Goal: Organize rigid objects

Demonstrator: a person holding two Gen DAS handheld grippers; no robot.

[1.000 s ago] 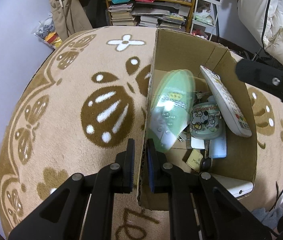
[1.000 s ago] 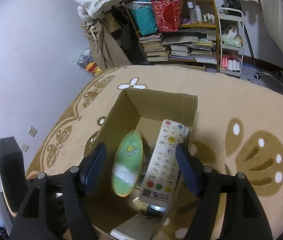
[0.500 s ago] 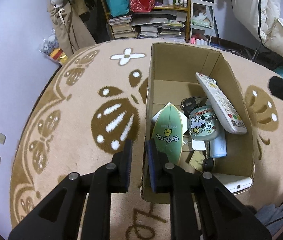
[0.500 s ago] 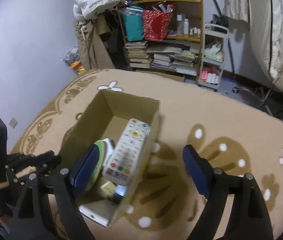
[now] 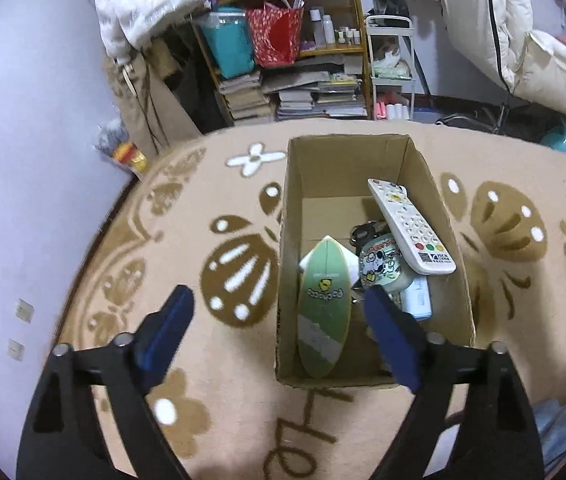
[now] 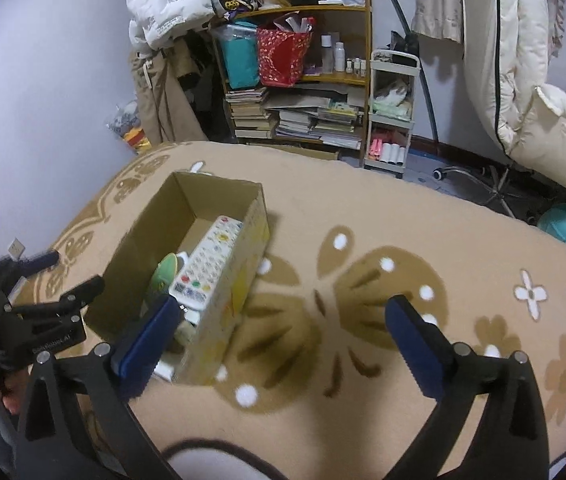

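A cardboard box stands on the rug. In it lie a white remote, a green surfboard-shaped toy, a round cartoon tin and other small items. My left gripper is open and empty, raised above the box's near end. My right gripper is open and empty, to the right of the box, where the remote and the green toy show. The left gripper also shows at the left edge of the right wrist view.
A tan patterned rug covers the floor. A cluttered bookshelf, a white cart and a white chair stand behind. A lilac wall runs along the left.
The green toy dropped into the box and came to rest. My left gripper let go of the box's wall, opened wide and rose. My right gripper pulled back to the right.
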